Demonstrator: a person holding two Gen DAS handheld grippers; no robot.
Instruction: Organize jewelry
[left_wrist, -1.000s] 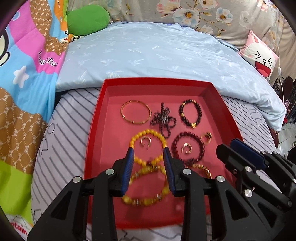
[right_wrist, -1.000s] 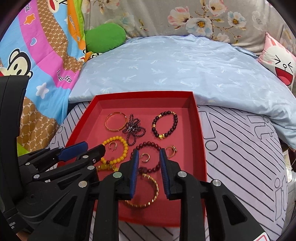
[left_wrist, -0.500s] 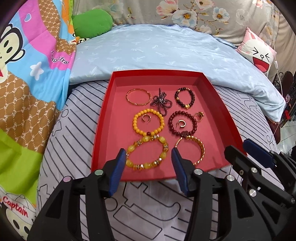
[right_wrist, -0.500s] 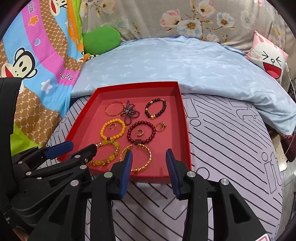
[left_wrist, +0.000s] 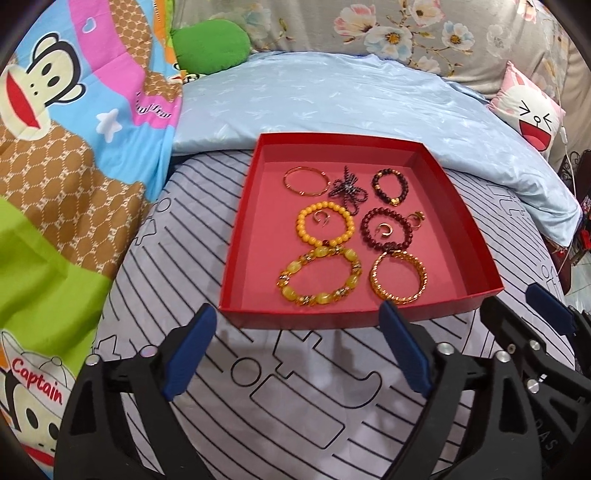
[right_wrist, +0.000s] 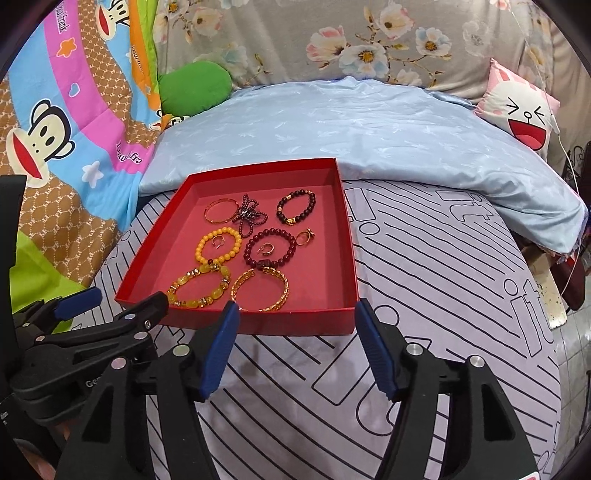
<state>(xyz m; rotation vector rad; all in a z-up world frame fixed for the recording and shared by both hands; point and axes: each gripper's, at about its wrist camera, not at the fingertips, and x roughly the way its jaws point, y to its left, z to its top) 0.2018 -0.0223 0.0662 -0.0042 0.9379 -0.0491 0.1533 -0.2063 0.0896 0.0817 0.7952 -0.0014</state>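
Note:
A red tray (left_wrist: 236, 258) (right_wrist: 347, 258) lies on the striped bedcover and holds several bracelets and rings in rows: a thin gold bangle (left_wrist: 306, 181), a dark bead cluster (left_wrist: 349, 190), a dark bead bracelet (left_wrist: 390, 185), a yellow bead bracelet (left_wrist: 325, 227), a maroon bead bracelet (left_wrist: 386, 229), a chunky yellow bracelet (left_wrist: 319, 277) and a gold chain bangle (left_wrist: 399, 277). My left gripper (left_wrist: 295, 350) is wide open and empty, just short of the tray's near wall. My right gripper (right_wrist: 297, 345) is wide open and empty, also in front of the tray.
A light blue quilt (left_wrist: 332, 99) lies behind the tray. A cartoon monkey blanket (left_wrist: 55, 129) is on the left, a green cushion (left_wrist: 210, 46) at the back, and a pink rabbit pillow (left_wrist: 528, 110) at the right. The bed edge drops off at the right (right_wrist: 554, 295).
Both grippers have pulled back from over the tray to in front of it, and both have opened from narrow to wide. The jewelry has not moved.

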